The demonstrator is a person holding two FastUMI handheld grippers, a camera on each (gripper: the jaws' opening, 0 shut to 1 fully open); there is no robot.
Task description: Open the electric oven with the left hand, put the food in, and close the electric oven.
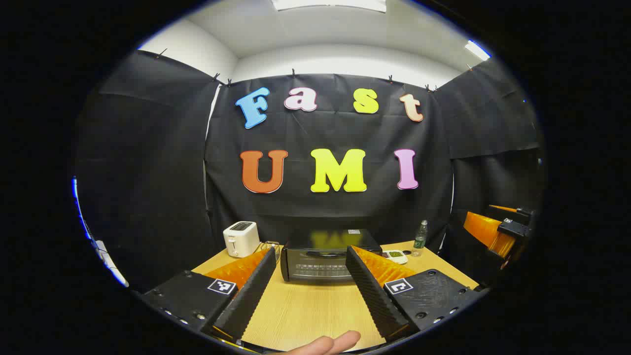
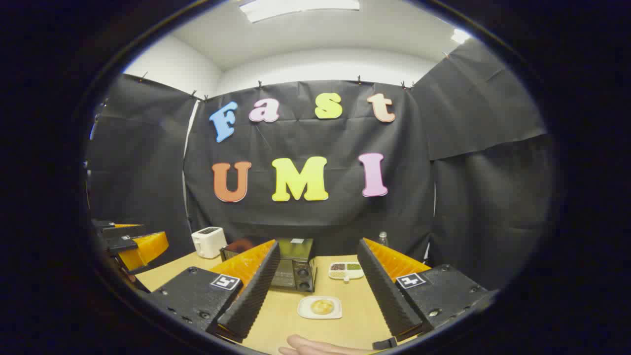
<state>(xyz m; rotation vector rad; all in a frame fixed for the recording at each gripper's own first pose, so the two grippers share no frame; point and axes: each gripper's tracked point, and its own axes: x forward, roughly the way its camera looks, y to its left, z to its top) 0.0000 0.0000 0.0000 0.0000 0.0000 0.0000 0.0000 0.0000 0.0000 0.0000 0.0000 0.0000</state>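
Observation:
A black electric oven point(image 1: 325, 259) stands with its door closed at the back middle of the wooden table point(image 1: 310, 310). My left gripper point(image 1: 311, 256) is open, held well short of the oven and pointing straight at it. In the right gripper view the oven point(image 2: 291, 268) is seen from its right corner. A white square plate with a round golden piece of food point(image 2: 320, 306) lies on the table in front of the oven. My right gripper point(image 2: 319, 251) is open above the plate, with nothing between its fingers. The right gripper point(image 1: 498, 231) also shows at the right edge of the left gripper view.
A white toaster point(image 1: 241, 238) stands left of the oven. A small white dish with compartments point(image 2: 346, 269) and a clear bottle point(image 1: 419, 238) stand right of the oven. A fingertip point(image 1: 328, 343) pokes in at the bottom. The left gripper point(image 2: 133, 244) hangs at the left edge.

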